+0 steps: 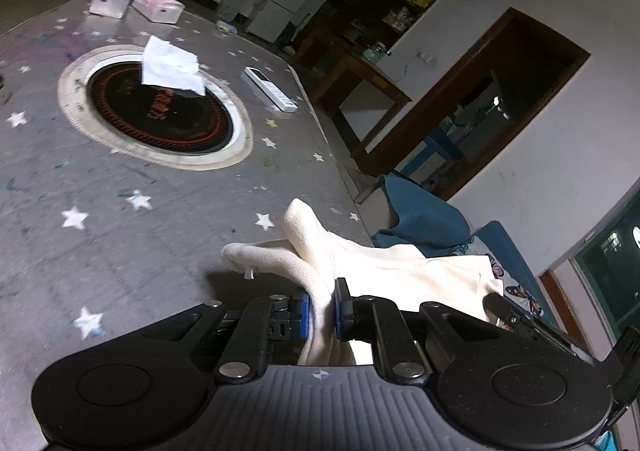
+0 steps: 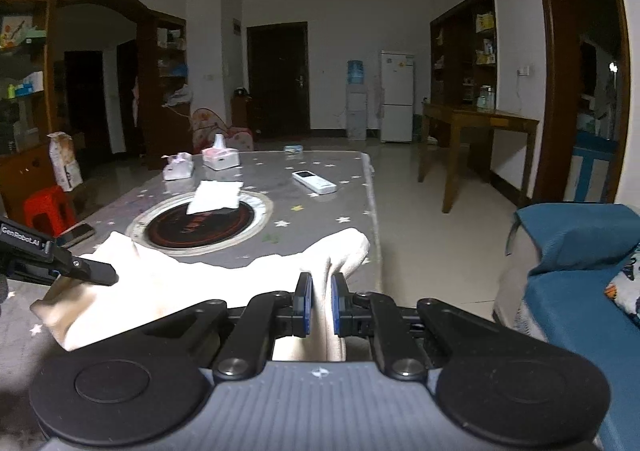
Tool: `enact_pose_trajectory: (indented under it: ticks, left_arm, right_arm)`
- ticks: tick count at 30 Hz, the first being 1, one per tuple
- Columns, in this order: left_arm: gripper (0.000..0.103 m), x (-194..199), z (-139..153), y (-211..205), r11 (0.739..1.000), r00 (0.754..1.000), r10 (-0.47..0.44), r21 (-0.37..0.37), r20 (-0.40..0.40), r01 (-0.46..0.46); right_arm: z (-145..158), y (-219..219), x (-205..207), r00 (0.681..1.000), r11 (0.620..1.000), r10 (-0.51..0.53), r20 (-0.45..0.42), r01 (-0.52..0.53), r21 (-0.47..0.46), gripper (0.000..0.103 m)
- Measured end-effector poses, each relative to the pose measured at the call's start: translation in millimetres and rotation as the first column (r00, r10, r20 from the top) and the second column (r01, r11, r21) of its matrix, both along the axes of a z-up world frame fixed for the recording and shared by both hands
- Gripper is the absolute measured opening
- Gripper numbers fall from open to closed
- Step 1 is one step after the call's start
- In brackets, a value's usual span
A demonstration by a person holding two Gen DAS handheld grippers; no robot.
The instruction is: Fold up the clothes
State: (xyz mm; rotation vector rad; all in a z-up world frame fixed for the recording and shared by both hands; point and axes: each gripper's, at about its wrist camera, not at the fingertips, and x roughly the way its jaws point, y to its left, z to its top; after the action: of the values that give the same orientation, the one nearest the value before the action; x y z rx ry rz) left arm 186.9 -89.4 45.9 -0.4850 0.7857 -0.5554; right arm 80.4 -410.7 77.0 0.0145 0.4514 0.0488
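A cream fleece garment is held up over the near end of a grey star-patterned table. My left gripper is shut on a fold of it, the cloth bunched between its blue pads. In the right wrist view the same cream garment stretches across in front, and my right gripper is shut on its other edge. The left gripper's black fingers show at the left of that view, pinching the cloth. Part of the garment hangs below both grippers, out of sight.
A round black burner is set into the table, with a white cloth on it. Two tissue boxes, a white remote and a phone lie on the table. A blue sofa stands right; a red stool left.
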Motion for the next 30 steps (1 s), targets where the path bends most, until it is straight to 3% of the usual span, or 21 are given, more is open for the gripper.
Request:
enact_pose_trajectory:
  ticks: [9, 30]
  left_arm:
    - [0.013, 17, -17, -20, 0.998, 0.999, -0.011, 0.056, -0.036, 0.013]
    - [0.013, 29, -60, -23, 0.99, 0.991, -0.016, 0.137, -0.134, 0.034]
  right_arm:
    - [-19, -13, 18, 0.999, 1.0, -0.022, -0.046, 0.021, -0.005, 0.009]
    - [-71, -24, 41, 0.986, 0.998, -0.061, -0.158, 0.057, -0.025, 0.009]
